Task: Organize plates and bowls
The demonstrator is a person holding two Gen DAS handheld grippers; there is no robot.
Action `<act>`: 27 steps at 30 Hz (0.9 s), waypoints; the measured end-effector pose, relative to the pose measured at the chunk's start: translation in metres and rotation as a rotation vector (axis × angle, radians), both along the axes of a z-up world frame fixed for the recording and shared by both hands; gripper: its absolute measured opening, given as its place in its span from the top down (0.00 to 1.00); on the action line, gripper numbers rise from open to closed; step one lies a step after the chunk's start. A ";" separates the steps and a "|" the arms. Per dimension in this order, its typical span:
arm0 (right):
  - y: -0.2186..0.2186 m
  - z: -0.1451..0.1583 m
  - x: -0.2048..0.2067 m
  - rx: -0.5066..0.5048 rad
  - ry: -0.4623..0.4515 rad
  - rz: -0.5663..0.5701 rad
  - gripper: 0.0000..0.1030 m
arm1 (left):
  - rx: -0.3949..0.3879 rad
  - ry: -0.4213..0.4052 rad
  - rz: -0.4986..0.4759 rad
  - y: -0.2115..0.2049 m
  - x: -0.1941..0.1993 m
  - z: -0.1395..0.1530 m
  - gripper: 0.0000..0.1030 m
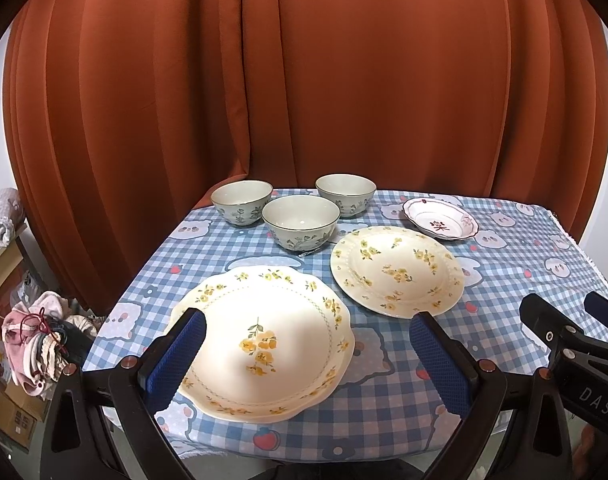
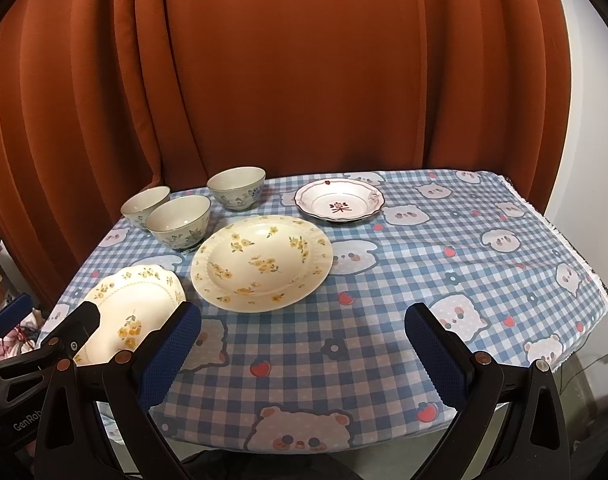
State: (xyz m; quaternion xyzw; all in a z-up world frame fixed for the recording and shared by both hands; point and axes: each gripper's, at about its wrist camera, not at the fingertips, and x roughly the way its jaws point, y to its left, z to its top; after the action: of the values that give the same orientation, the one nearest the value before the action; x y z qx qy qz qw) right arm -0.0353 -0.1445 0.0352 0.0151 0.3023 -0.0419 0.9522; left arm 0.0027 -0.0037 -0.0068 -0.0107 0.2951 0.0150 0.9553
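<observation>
On the checked tablecloth sit three pale green floral bowls (image 1: 300,220) (image 2: 179,220) near the back left. A scalloped cream plate with yellow flowers (image 1: 264,344) (image 2: 132,304) lies at the front left. A round cream plate with yellow flowers (image 1: 396,270) (image 2: 262,262) is in the middle. A small white plate with red trim (image 1: 440,218) (image 2: 339,200) rests behind it. My left gripper (image 1: 306,360) is open over the scalloped plate's near side, holding nothing. My right gripper (image 2: 302,356) is open above bare cloth near the front edge, also visible in the left wrist view (image 1: 572,316).
A rust-red curtain (image 1: 304,80) hangs right behind the table. The table edge (image 2: 600,292) drops off at the right. Left of the table stand a heap of clothes (image 1: 36,344) and cardboard boxes on the floor. The right half of the cloth (image 2: 464,260) holds no dishes.
</observation>
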 end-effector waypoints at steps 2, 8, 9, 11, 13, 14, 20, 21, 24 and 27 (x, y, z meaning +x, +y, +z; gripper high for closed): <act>-0.003 0.000 0.001 0.001 0.003 -0.002 0.00 | -0.001 0.002 0.000 0.000 0.000 -0.001 0.01; -0.002 -0.002 0.004 0.005 0.025 -0.003 0.00 | 0.004 0.028 0.007 0.001 0.003 -0.005 0.02; 0.001 -0.002 0.007 0.002 0.029 -0.003 0.00 | 0.006 0.032 0.007 0.002 0.005 -0.005 0.02; 0.005 -0.002 0.010 -0.003 0.035 -0.005 0.00 | 0.008 0.041 0.008 0.005 0.008 -0.005 0.03; 0.009 -0.004 0.014 -0.006 0.047 -0.006 0.00 | 0.009 0.051 0.011 0.010 0.012 -0.007 0.04; 0.011 -0.005 0.017 -0.007 0.053 -0.005 0.00 | 0.010 0.056 0.012 0.012 0.015 -0.007 0.04; 0.029 -0.009 0.040 -0.009 0.091 -0.003 0.00 | 0.016 0.084 0.018 0.032 0.037 -0.008 0.04; 0.033 -0.010 0.044 -0.010 0.097 -0.002 0.00 | 0.019 0.090 0.020 0.035 0.041 -0.008 0.04; 0.047 -0.012 0.058 -0.008 0.118 0.006 0.00 | 0.028 0.111 0.028 0.048 0.055 -0.007 0.06; 0.063 -0.015 0.071 -0.005 0.134 0.024 0.00 | 0.034 0.133 0.036 0.062 0.068 -0.009 0.06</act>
State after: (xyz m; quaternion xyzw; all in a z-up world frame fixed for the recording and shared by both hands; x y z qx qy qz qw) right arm 0.0358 -0.0820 0.0197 0.0061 0.3653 -0.0325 0.9303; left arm 0.0709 0.0586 -0.0163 0.0012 0.3573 0.0377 0.9332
